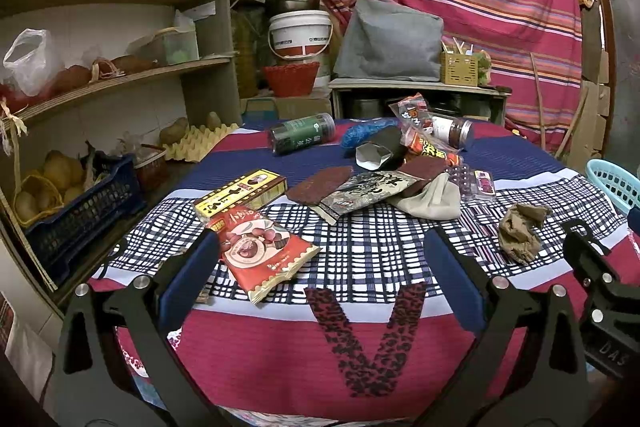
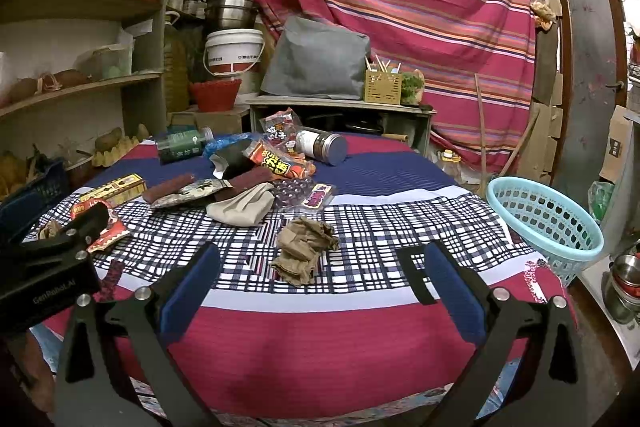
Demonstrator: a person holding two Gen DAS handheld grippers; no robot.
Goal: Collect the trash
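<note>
My left gripper (image 1: pixel 320 263) is spread wide, nothing in it, hovering low over the near edge of the table (image 1: pixel 360 355). The red snack wrapper (image 1: pixel 264 251) lies flat just past its left finger: light, crinkly foil, slippery, so I'd pinch a raised edge or corner. Beyond it is the yellow box (image 1: pixel 242 193), stiff card, easy across the narrow sides. Mid-table pile: flat brown strips, a black-and-white pouch (image 1: pixel 368 193), a beige cloth bag (image 1: pixel 434 199), soft and floppy. Two jars (image 2: pixel 322 145) lie on their sides at the back, rigid and probably rolling. The crumpled brown paper (image 2: pixel 306 253) sits straight ahead of my right gripper (image 2: pixel 320 263), also wide and empty; it looks light and squashy, grab anywhere on the bulk. The blue basket (image 2: pixel 548 223) sits at the table's right edge, presumably the bin. The pile overlaps, so what's underneath is hidden; labels unreadable. The basket's base is cut off.
</note>
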